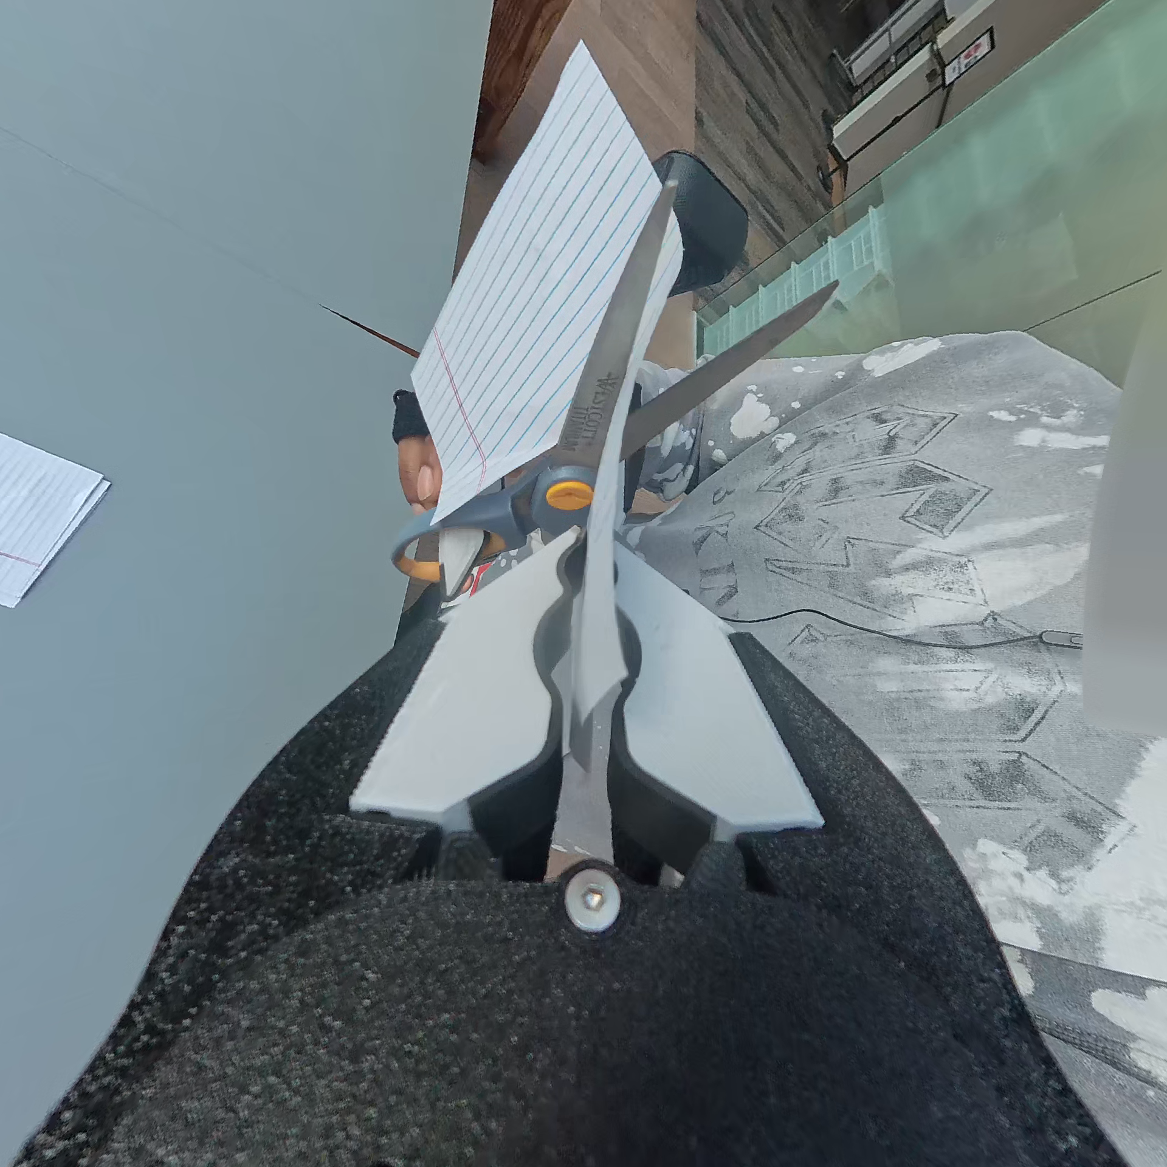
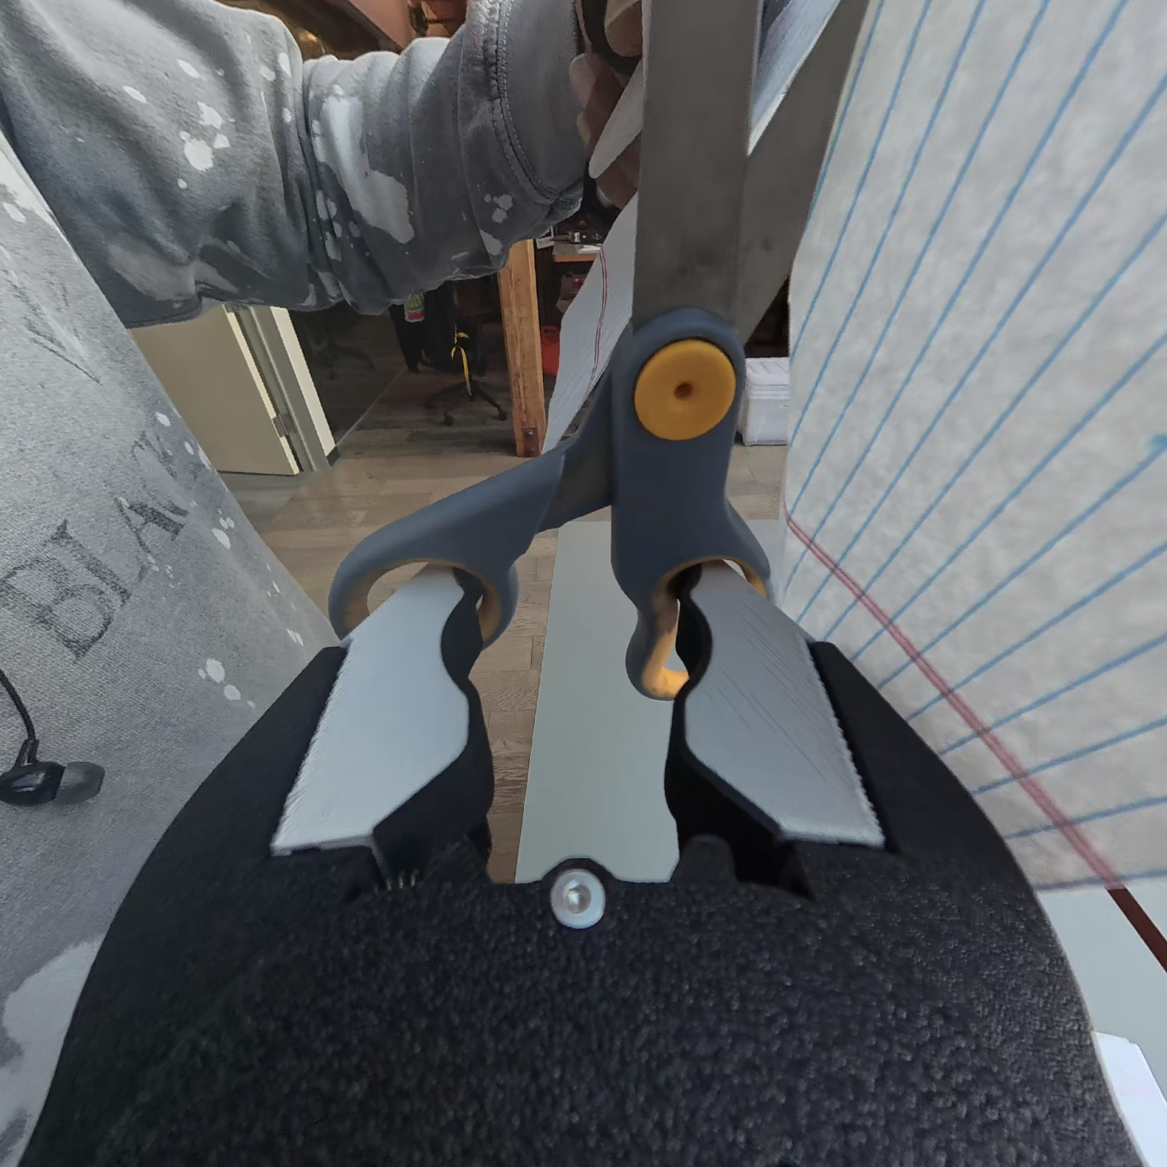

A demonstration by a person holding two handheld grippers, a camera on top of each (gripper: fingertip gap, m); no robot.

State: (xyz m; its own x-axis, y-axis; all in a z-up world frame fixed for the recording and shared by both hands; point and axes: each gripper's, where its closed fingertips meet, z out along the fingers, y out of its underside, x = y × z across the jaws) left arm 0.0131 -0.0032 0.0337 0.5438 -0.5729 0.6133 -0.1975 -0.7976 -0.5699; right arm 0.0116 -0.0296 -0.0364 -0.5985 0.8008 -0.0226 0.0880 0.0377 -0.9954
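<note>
Left gripper (image 1: 584, 631) clamped on lined index card (image 1: 537, 284), held upright off desk edge (image 1: 221, 316) between parted blades of grey-and-orange scissors (image 2: 682, 442); right gripper (image 2: 578, 606) spread, fingers (image 2: 417, 606) threaded through both handle loops, evidently for cutting.

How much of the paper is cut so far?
Done: lined pieces lie on the table. In hand: the left gripper pinches the lined sheet, and the right gripper has its fingers in the scissors handles, blades open around the sheet. Left: most of that sheet looks uncut.
</note>
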